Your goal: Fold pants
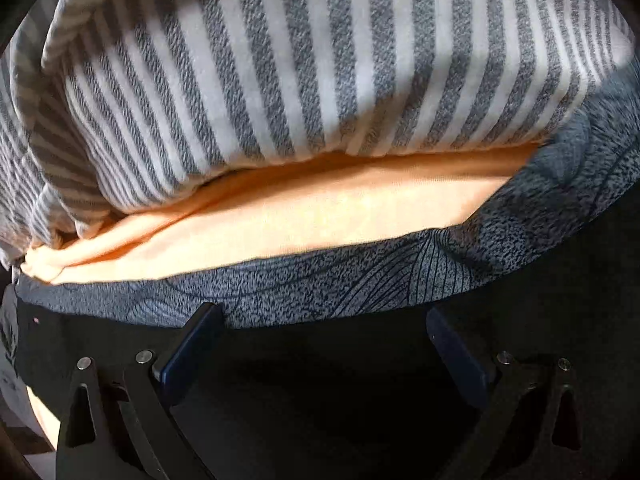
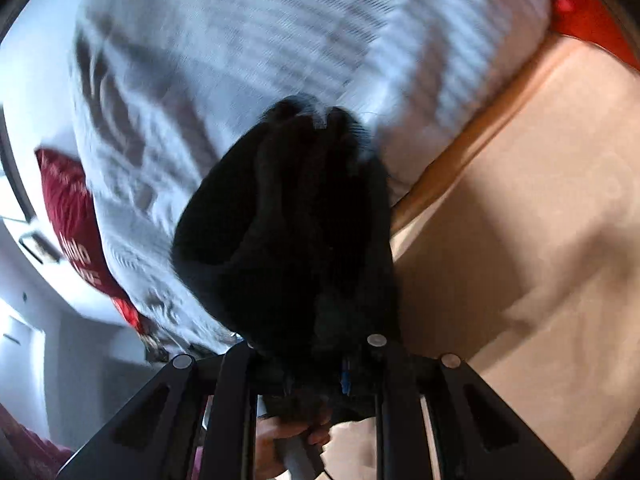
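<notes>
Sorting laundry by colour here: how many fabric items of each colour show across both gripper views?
Black: 1, the pants bunched in the right hand-held gripper
Grey-and-white striped: 1, the blanket
Orange: 1, the sheet
Blue-grey leaf print: 1, the cover
Red: 1, the pillow
Total: 5

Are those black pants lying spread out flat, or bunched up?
Bunched up: the black pants hang as a dark wad from the right hand-held gripper, lifted above the striped bedding.

Matt black cloth pants [image 2: 288,220] (knit-textured striped blanket [image 1: 280,80] behind).
</notes>
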Demonstrator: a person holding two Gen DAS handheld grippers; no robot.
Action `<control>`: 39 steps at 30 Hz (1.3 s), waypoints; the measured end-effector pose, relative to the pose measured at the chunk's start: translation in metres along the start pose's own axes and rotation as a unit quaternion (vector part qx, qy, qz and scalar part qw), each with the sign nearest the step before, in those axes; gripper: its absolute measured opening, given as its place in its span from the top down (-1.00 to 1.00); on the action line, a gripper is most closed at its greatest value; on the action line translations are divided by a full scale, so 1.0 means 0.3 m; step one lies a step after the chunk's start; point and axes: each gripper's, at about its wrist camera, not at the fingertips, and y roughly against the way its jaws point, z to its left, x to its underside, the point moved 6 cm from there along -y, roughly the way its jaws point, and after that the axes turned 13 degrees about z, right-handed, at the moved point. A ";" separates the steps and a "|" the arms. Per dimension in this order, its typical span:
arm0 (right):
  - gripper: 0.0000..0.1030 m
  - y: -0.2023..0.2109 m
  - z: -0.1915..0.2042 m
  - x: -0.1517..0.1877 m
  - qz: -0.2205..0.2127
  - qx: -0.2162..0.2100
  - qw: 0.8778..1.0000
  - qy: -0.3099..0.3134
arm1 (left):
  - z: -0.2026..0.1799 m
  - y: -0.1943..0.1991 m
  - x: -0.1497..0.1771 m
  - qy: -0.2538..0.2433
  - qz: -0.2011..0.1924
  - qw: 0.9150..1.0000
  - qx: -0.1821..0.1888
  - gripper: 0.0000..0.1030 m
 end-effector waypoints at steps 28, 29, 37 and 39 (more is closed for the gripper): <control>0.07 -0.935 0.295 0.449 0.123 0.423 0.853 0.279 | 1.039 0.000 0.380 0.163 0.021 0.986 0.007 -1.00; -0.16 -0.943 0.304 0.462 0.125 0.428 0.847 0.288 | 1.057 -0.009 0.384 0.167 0.021 0.986 0.007 -1.00; -0.33 -0.895 0.481 0.594 0.150 0.338 0.867 0.333 | 1.076 0.008 0.367 0.158 0.016 0.987 0.015 -1.00; -0.33 -0.828 0.459 0.604 0.146 0.347 0.869 0.320 | 1.028 0.011 0.353 0.139 0.015 0.990 0.023 -1.00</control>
